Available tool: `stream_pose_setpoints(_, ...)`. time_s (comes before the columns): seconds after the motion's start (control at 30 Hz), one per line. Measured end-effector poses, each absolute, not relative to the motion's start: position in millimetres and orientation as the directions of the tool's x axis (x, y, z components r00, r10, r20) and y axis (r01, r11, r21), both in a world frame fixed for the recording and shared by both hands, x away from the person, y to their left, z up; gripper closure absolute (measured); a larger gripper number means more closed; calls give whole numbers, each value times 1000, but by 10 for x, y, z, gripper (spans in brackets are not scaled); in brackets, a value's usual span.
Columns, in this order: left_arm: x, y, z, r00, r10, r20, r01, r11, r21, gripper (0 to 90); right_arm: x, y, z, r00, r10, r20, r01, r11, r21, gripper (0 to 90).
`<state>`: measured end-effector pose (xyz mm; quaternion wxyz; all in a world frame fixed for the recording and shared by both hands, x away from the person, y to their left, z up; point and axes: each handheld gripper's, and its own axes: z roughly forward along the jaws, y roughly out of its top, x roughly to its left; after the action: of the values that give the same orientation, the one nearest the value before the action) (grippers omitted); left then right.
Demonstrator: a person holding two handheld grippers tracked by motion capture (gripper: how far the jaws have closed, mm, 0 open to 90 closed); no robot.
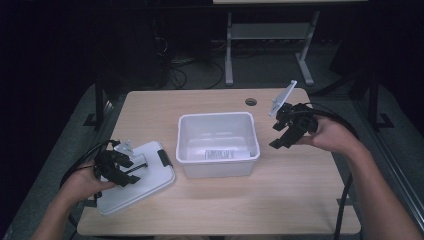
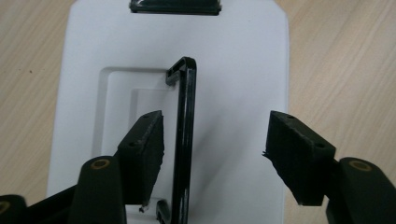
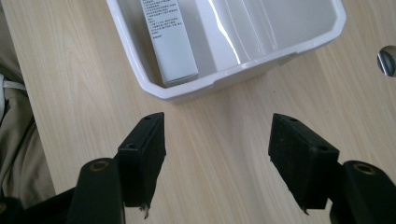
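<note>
Now the left tool [image 2: 215, 154] straddles the lid's black handle [image 2: 183, 140], jaws unclenched; the lid [image 1: 136, 177] lies on the desk [image 1: 290, 185] beside the open bin [image 1: 218, 145]. Next, probably: clench and lift. The right tool [image 3: 217, 158] hangs empty, released.

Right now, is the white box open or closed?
Open: the white box has no lid on; its lid lies flat beside it on the table.

A light wooden table [image 1: 300, 185] carries a white bin [image 1: 218, 165] and a white lid [image 1: 150, 182], seemingly flat.
</note>
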<state>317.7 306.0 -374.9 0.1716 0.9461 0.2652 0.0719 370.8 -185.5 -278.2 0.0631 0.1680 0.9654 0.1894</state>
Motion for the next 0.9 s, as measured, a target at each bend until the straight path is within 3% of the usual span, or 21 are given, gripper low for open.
stream_pose_setpoints(0.43, 3197, 3037, -3772, 846, 524, 93, 466, -814, 348, 516, 3679, -1999, -2876, -927, 371, -45, 326, 861, 390, 348)
stream_pose_setpoints(0.9, 3237, 3042, -3803, 840, 528, 122, 469, -821, 324, 603, 3643, -2146, -2997, -917, 397, -29, 354, 847, 397, 342)
